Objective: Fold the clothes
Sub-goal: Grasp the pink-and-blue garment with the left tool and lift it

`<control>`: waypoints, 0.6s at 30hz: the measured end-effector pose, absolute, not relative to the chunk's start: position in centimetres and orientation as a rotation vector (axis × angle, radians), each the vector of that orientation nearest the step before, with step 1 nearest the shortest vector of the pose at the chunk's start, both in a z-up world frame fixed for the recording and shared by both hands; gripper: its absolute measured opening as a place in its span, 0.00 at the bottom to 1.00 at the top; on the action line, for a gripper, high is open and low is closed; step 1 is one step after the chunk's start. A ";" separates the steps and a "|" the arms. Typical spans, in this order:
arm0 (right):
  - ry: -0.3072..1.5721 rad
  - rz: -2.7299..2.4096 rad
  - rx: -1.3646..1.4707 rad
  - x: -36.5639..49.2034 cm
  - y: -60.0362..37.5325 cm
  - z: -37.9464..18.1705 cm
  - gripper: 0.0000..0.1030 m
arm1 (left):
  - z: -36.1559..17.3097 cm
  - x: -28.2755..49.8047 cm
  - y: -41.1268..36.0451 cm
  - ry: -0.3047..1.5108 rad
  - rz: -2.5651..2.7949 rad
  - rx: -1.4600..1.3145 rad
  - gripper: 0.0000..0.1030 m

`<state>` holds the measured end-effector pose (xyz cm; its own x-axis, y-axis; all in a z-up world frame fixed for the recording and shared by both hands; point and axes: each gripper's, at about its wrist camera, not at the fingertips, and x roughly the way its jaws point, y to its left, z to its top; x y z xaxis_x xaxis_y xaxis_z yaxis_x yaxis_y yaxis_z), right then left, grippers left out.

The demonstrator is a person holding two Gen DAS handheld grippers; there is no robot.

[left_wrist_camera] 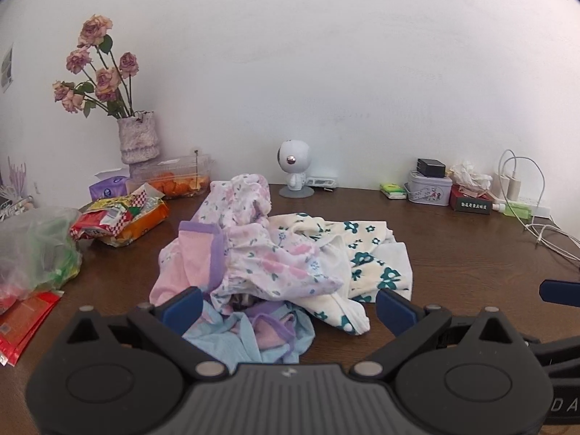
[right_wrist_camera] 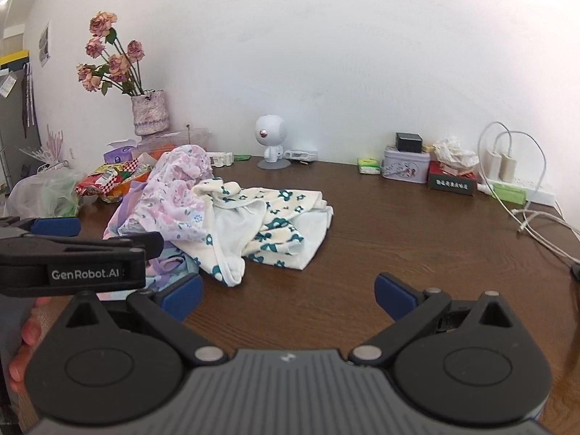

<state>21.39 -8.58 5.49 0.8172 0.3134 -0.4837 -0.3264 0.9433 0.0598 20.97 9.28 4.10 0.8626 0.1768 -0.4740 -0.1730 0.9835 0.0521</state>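
White wall behind; dark brown wooden tabletop (left_wrist_camera: 453, 246) carries everything.

Clothes pile (left_wrist_camera: 261, 264) sits at centre of the left wrist view, unfolded, heaped. On top: pink floral garment (left_wrist_camera: 253, 253). To its right: cream garment with teal flowers (left_wrist_camera: 366, 257), partly spread flat. At the near edge of the pile: light blue piece with purple trim (left_wrist_camera: 253, 337).

Left gripper (left_wrist_camera: 288, 308): fingers spread wide, holding nothing. Left blue pad lies against the near edge of the pile; right pad is just beside the cream garment's corner; contact uncertain.

Right gripper (right_wrist_camera: 288, 295): fingers spread wide, empty, above bare tabletop at lower centre of the right wrist view. The pile lies to its upper left. A hand (right_wrist_camera: 21, 344) shows at that view's lower left edge.

Along the wall: vase of dried roses (left_wrist_camera: 139, 137) upper left, snack packets (left_wrist_camera: 119, 221) left, small white robot figure (left_wrist_camera: 294, 165) centre, tin box (left_wrist_camera: 429, 186) and white chargers with cables (left_wrist_camera: 514, 181) right.
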 end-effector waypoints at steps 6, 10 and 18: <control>0.473 0.473 -0.117 26.4 -3.0 7.1 1.00 | 4.1 24.1 15.9 0.531 0.281 -0.021 0.99; 0.453 0.551 -0.157 29.0 1.3 8.2 1.00 | 4.0 26.2 20.3 0.553 0.346 -0.041 0.99; 0.478 0.698 -0.280 31.4 10.0 8.2 0.97 | 3.2 26.6 27.7 0.578 0.488 -0.065 0.99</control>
<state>31.37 9.97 8.16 0.6657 0.5465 -0.5081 -0.6714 0.7358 -0.0882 26.62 27.69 3.16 0.7275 0.4242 -0.5393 -0.4600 0.8847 0.0754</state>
